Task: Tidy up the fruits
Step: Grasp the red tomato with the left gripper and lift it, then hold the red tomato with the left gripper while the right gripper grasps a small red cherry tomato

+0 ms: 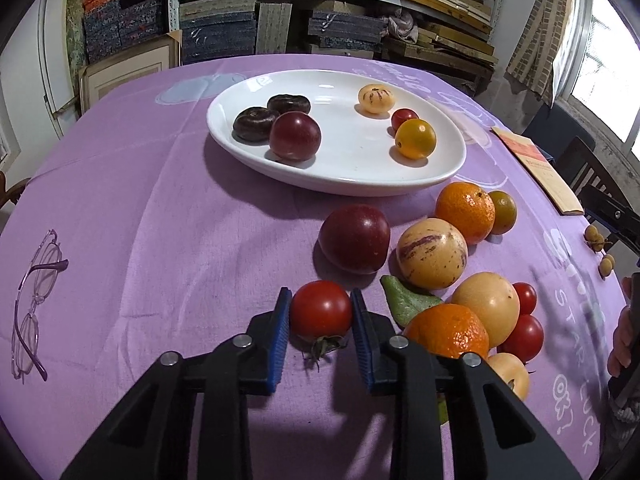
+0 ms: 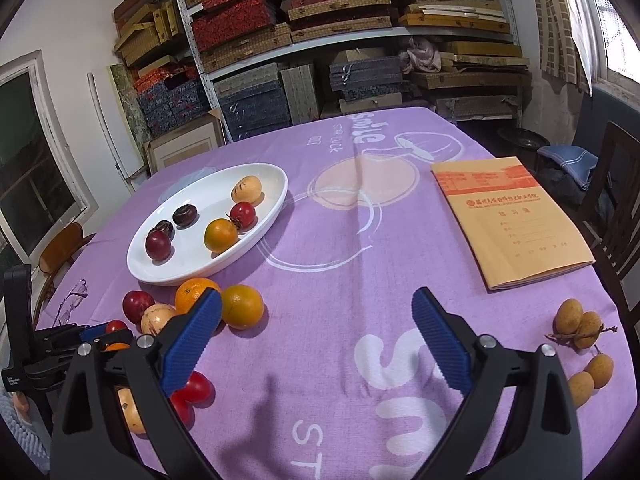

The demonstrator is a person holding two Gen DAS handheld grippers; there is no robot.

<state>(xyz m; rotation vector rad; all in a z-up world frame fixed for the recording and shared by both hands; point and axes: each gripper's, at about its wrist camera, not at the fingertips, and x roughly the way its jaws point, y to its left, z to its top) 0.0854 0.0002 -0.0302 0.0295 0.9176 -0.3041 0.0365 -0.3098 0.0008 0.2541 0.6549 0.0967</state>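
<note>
Purple cloth covers the table, with stacked boxes on shelves behind. From the left gripper (image 1: 321, 312) outward: its blue pads are closed against both sides of a red tomato (image 1: 321, 311), which sits on the cloth with its green calyx turned back toward the tool. Straight ahead of the jaws and farther off lies the white plate (image 1: 448, 172), already holding sorted fruit; a dark red plum (image 1: 355, 238) lies between tomato and plate, slightly right of the line. The move likely calls for lifting forward over it. The right gripper (image 2: 316, 336) hangs wide open and empty, well to the plate's right, so the left is nearer.
</note>
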